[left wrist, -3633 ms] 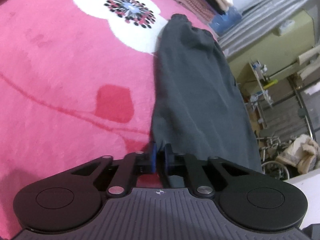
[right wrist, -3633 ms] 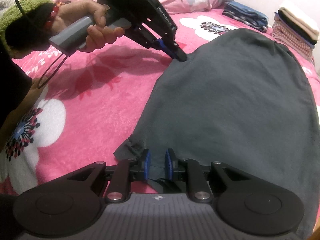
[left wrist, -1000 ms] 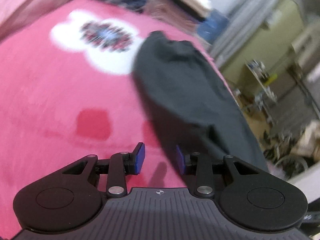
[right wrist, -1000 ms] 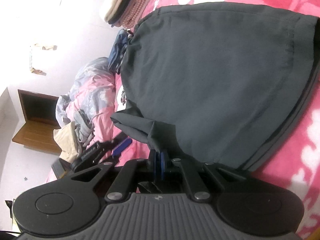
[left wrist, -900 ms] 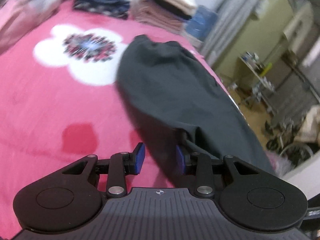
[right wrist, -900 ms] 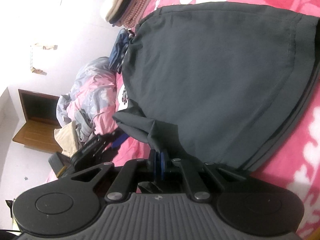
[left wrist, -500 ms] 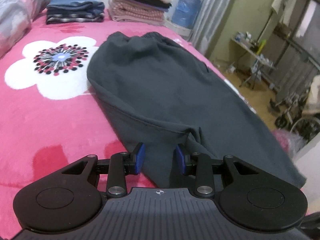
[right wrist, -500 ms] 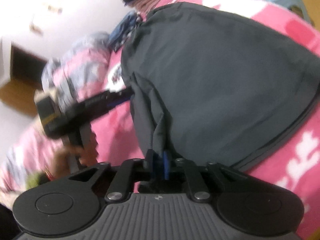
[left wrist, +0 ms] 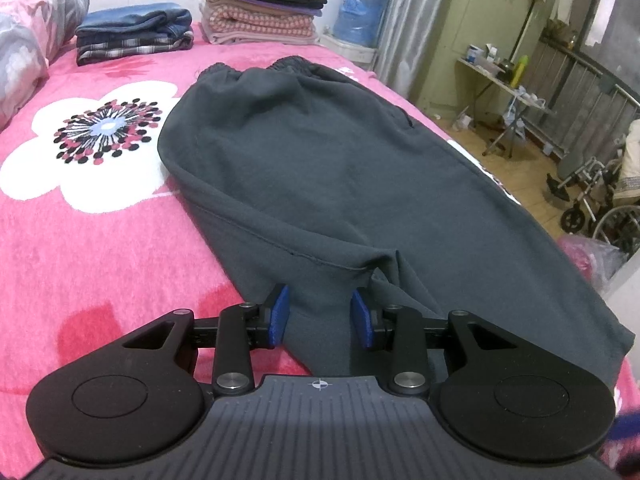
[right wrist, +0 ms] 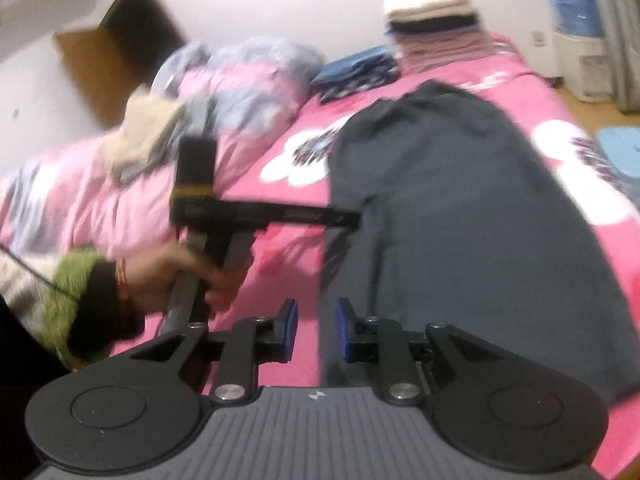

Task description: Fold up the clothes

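1. Grey trousers lie folded lengthwise on the pink blanket, waistband toward the far end of the bed.
2. Nearest me, the left gripper hangs over the near end of the trousers with its blue pads spread apart, holding nothing.
3. On the other side, the right gripper also has its jaws parted and empty, beside the trousers' near edge; this view is blurred.
4. From the right wrist camera, a hand in a green cuff grasps the left tool's handle.
5. Beyond the waistband sit folded jeans and a stack of folded clothes.
6. Beside the bed, a wheelchair stands on the wooden floor.
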Motion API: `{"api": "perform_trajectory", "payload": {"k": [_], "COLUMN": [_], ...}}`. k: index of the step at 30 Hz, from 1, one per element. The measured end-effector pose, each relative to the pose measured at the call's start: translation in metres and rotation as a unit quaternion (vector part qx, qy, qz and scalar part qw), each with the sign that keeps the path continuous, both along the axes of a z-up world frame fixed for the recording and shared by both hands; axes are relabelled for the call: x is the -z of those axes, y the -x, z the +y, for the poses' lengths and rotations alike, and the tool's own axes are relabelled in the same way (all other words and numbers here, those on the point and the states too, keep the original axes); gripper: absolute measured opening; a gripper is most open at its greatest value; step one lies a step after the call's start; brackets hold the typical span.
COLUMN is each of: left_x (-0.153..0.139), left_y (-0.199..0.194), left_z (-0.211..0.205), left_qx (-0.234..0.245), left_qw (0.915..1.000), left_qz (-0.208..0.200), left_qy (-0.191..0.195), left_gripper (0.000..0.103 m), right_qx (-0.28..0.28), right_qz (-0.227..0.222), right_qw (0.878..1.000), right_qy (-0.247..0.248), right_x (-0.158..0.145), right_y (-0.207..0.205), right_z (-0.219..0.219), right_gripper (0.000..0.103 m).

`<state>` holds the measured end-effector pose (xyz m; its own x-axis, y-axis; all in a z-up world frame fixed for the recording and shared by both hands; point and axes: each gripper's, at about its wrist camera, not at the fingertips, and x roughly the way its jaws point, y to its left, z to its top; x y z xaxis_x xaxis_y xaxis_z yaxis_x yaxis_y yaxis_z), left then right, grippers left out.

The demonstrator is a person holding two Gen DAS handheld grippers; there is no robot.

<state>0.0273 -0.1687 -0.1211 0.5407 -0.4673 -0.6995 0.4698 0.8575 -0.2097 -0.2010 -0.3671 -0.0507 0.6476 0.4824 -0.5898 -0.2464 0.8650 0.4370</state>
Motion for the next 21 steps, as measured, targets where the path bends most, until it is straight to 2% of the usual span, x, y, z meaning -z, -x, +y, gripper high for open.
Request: {"api": "perform_trajectory", "payload": {"k": [3,7,9,12,17,21], "left_x": [0.000,0.001,0.001,-0.004,-0.016,-0.022], "left_y": [-0.001,-0.001,0.000,0.002,0.015,0.036], "left_z": [0.000,0.000,0.001,0.008,0.020,0.011], "left_qx": [-0.003,-0.001,-0.002,-0.013,-0.024,0.009], "left_qw": [1.0000,1.0000,1.0000,0.9999,0.9993,0.9992], "left_qz": [0.001,-0.004,-0.007,-0.009,-0.026,-0.039], "left_qy": [0.001,-0.001,-0.005,-0.004,0.008,-0.008], "left_gripper": [0.035,0.035,0.036,0.040,0.040,0.040], "right_qx": [-0.032,-0.016,-0.009,-0.006,-0.003,-0.001], "right_qz": [0.009,0.045,0.047,0.045,0.044,0.045], "right_qw": [0.998,0.992,0.994,0.994,0.993,0.993], "right_qy": [0.056,0.116,0.098,0.101,0.108,0.111], "right_x": [0.011,0.039,0.044,0.044,0.047,0.046], "right_y": [-0.001,-0.003,-0.001,0.001,-0.003,-0.003], "right_z": [0.017,0.014,0.007,0.007,0.011,0.012], "right_gripper": [0.017,0.007,0.006,0.006,0.006,0.006]}}
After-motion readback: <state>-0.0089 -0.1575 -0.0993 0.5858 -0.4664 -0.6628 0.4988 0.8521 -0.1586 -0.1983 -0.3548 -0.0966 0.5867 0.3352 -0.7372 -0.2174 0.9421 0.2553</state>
